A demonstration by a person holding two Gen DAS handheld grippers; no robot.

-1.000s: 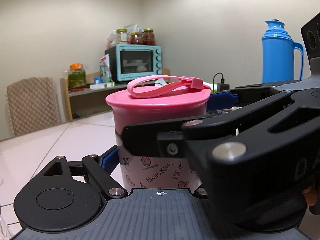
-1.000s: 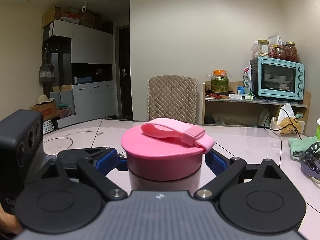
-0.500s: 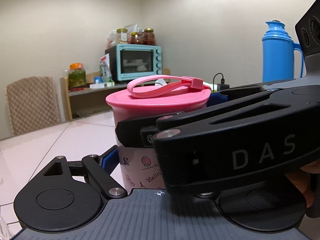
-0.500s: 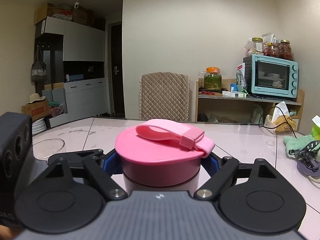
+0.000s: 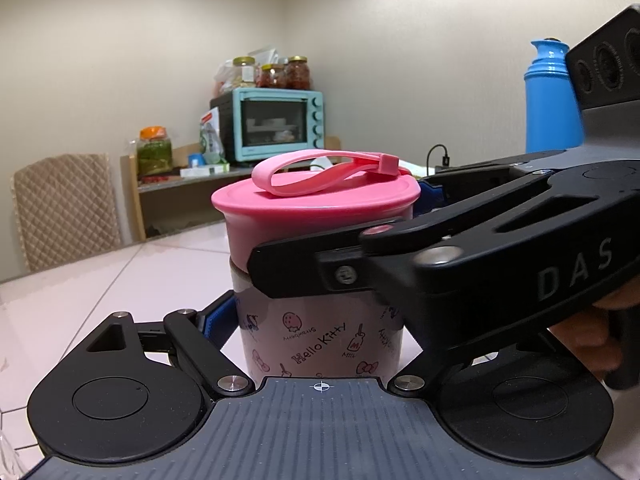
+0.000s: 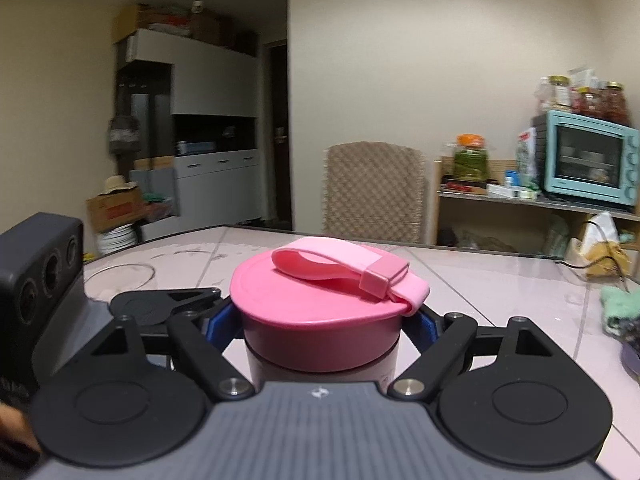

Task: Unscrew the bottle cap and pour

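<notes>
A pink Hello Kitty bottle (image 5: 320,340) stands upright on the pale tiled table (image 5: 120,280). Its wide pink cap (image 5: 312,208) has a looped strap on top. My left gripper (image 5: 320,320) is shut on the bottle's body below the cap. My right gripper (image 6: 320,328) is shut on the pink cap (image 6: 320,312), its blue pads pressed to both sides. In the left wrist view the right gripper's black body (image 5: 480,252) crosses in front of the bottle from the right.
A clear glass rim (image 6: 120,276) sits on the table to the left. A blue thermos (image 5: 552,100) stands at the right. A green cloth (image 6: 620,308) lies at the right table edge. A chair (image 6: 372,192) and a shelf with a teal oven (image 6: 588,160) stand behind.
The right gripper has swung round the cap, turning it: the strap's clasp now points further right and the room has shifted in the right wrist view. The left gripper and bottle body stayed still.
</notes>
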